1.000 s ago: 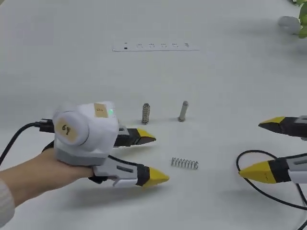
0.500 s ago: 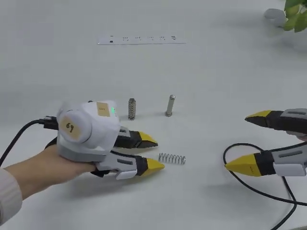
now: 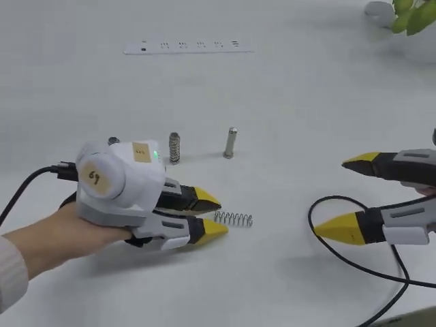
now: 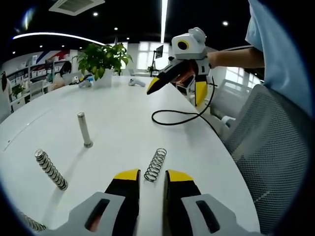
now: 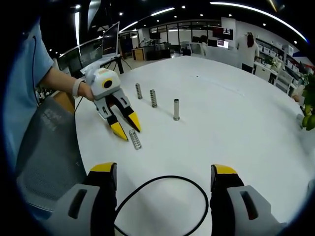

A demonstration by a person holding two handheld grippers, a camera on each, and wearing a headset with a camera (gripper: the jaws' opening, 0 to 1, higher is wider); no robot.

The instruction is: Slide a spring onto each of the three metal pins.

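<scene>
A loose spring [image 3: 234, 219] [image 4: 155, 163] [image 5: 134, 139] lies flat on the white table. My left gripper [image 3: 212, 214] [image 4: 152, 174] [image 5: 127, 130] is open by a narrow gap, and its yellow tips reach the spring's near end without clamping it. Behind stand a bare metal pin [image 3: 231, 142] [image 4: 84, 129] [image 5: 176, 109] and a pin wearing a spring [image 3: 174, 148] [image 4: 50, 169] [image 5: 153, 98]. A third pin [image 3: 113, 141] [image 5: 138, 90], also sprung, is partly hidden behind the left gripper. My right gripper [image 3: 334, 196] [image 5: 163, 170] [image 4: 174, 96] hovers wide open and holds nothing, well to the right.
A black cable [image 3: 340, 252] [image 5: 162, 196] loops on the table under the right gripper. A white power strip [image 3: 187, 47] lies at the far side. A potted plant [image 3: 409, 13] [image 4: 101, 59] stands at the far right corner.
The left gripper's jaws have narrowed and its tips have come up to the lying spring's end. The head camera has shifted, and the right gripper stays wide open.
</scene>
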